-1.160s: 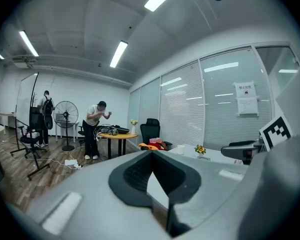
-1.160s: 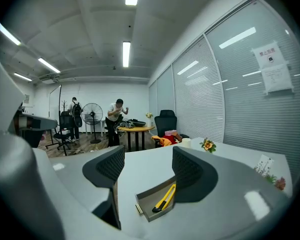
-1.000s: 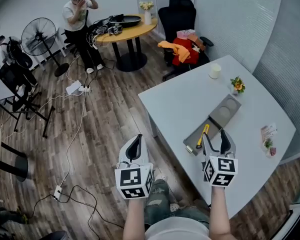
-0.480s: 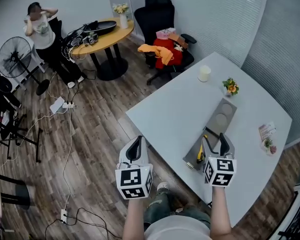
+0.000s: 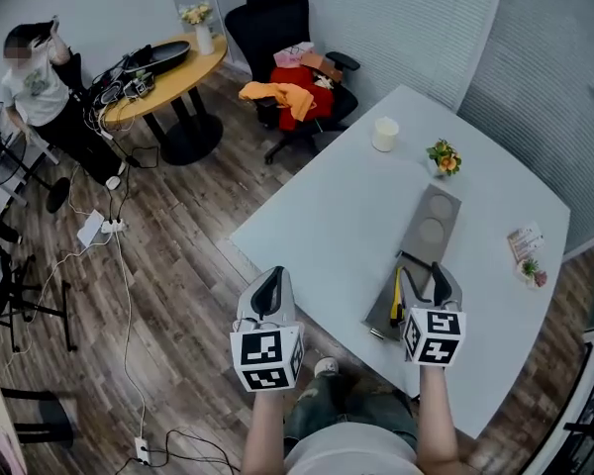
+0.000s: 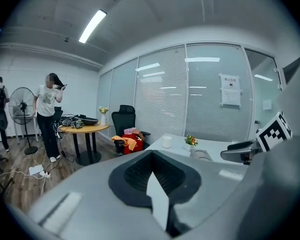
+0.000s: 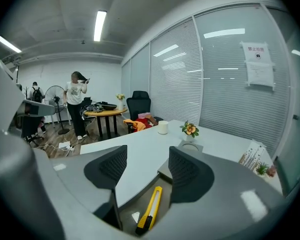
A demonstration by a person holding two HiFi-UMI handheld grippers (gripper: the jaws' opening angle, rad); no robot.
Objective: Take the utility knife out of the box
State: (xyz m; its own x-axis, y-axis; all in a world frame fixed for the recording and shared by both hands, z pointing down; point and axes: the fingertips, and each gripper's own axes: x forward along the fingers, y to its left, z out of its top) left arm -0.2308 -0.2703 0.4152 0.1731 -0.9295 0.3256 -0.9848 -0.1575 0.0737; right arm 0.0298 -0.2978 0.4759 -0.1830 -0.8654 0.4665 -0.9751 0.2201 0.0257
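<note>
A yellow utility knife (image 5: 397, 297) lies lengthwise in an open grey box (image 5: 380, 317) near the front edge of the pale table (image 5: 327, 216). My right gripper (image 5: 423, 283) hovers over the box's near end, open; its jaws have just been closing a little. In the right gripper view the knife (image 7: 150, 210) lies low between the two pads, untouched by them, and the right gripper (image 7: 147, 166) holds nothing. My left gripper (image 5: 267, 295) is shut and empty, off the table's left edge over the wooden floor. The left gripper (image 6: 155, 176) points toward the table.
The box's lid (image 5: 433, 228) with a round recess lies just beyond the box. A white cup (image 5: 384, 134), a small flower pot (image 5: 442, 156) and a card stand (image 5: 527, 250) sit farther back. A black chair (image 5: 292, 67), a round table (image 5: 158, 72), a person (image 5: 40, 87) and floor cables (image 5: 99, 228) are at the left.
Both grippers have moved forward and a little down. The right gripper now stands over the box's near end with the knife below its jaws, which have narrowed slightly.
</note>
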